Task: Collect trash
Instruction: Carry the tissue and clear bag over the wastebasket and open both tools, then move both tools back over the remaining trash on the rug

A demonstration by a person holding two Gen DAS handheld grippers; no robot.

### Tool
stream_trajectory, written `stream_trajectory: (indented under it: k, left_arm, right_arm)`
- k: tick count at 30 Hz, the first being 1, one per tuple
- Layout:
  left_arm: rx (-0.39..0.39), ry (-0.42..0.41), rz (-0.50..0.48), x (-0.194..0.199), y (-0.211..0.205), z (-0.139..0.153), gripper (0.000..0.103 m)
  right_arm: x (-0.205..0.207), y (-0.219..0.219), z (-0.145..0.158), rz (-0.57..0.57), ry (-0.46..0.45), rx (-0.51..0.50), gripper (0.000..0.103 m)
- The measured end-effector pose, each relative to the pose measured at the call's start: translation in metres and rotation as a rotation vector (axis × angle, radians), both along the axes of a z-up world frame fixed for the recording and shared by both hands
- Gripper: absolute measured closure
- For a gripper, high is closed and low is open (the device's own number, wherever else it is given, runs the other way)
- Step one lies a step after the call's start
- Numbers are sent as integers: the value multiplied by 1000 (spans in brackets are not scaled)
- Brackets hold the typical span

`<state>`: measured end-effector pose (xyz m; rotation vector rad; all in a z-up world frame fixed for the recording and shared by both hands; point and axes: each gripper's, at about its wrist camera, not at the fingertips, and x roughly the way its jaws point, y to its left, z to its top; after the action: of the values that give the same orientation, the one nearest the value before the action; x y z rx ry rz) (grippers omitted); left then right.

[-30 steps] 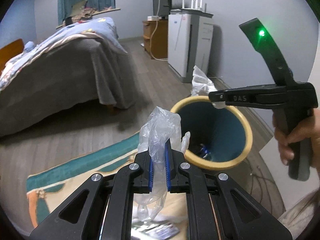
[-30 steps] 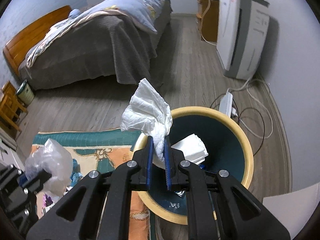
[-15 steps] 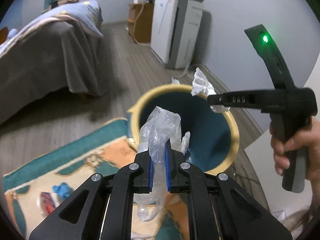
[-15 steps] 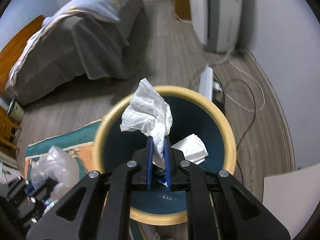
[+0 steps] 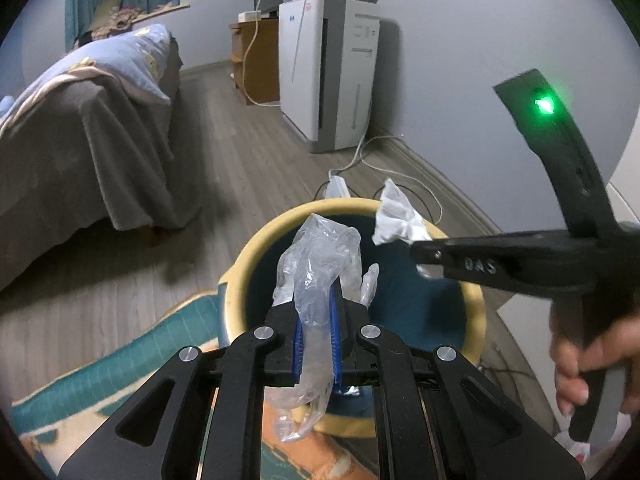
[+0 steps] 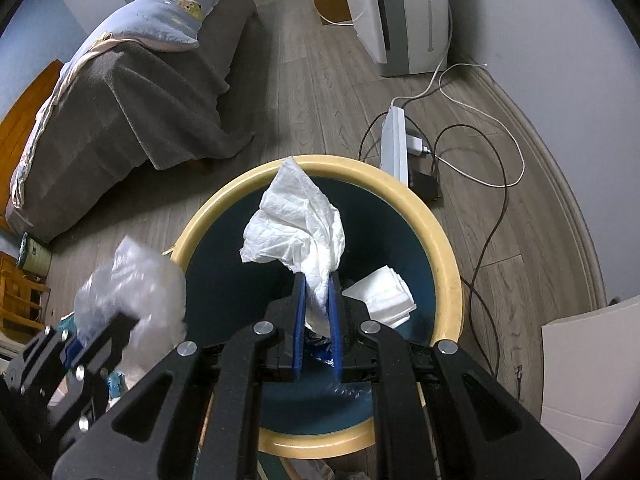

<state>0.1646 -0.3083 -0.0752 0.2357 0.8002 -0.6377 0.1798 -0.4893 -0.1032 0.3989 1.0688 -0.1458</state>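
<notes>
Our left gripper point(image 5: 316, 316) pinches a clear plastic bag point(image 5: 316, 264), right gripper point(image 6: 318, 312) a white tissue point(image 6: 296, 228), both over the bin point(image 6: 436, 232). They're v. light & soft, so we hold them mid-bunch.

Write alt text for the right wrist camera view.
The right gripper clamps a crumpled white tissue above a round teal bin with a yellow rim. A folded white tissue lies inside; the left gripper holds clear plastic nearby.
</notes>
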Motion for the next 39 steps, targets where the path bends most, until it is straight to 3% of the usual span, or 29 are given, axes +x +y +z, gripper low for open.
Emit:
stream_trajectory:
  k: [5,7,9,14,17,22,25,28,33,39]
  left_arm:
    - [11,2,7,8,0,-3,87]
    - [9,14,13,11,1,-5,78]
    - [3,12,14,11,2,-7,63]
    - [16,6,6,10,3,-10,61]
    - [20,-4,13,8,8,-10,50]
    - [36,-14,41,5,19,-12,36]
    - [40,-24,64,3,25,-11,21]
    - [59,-51,90,-2,32,-9,11]
    - [76,-75,129,-16,59,3,8]
    - [83,-120,216,-34,122,29,7]
  right_arm:
    - [-3,2,1,-9,-13,-11,92]
    - [-2,2,1,-9,-15,-19,91]
    - [-3,4,1,-7,-14,-26,91]
    - [-3,6,-1,-9,-6,-43,89]
    - [-3,4,0,-22,-10,-47,74]
    - [-4,3,4,-37,-25,-56,38]
    - [-5,1,8,-53,-34,-70,15]
    - [-5,-2,16,-78,-44,-82,6]
    - [-5,8,27,-73,-58,-97,6]
    - [-4,48,47,20,-95,-148,6]
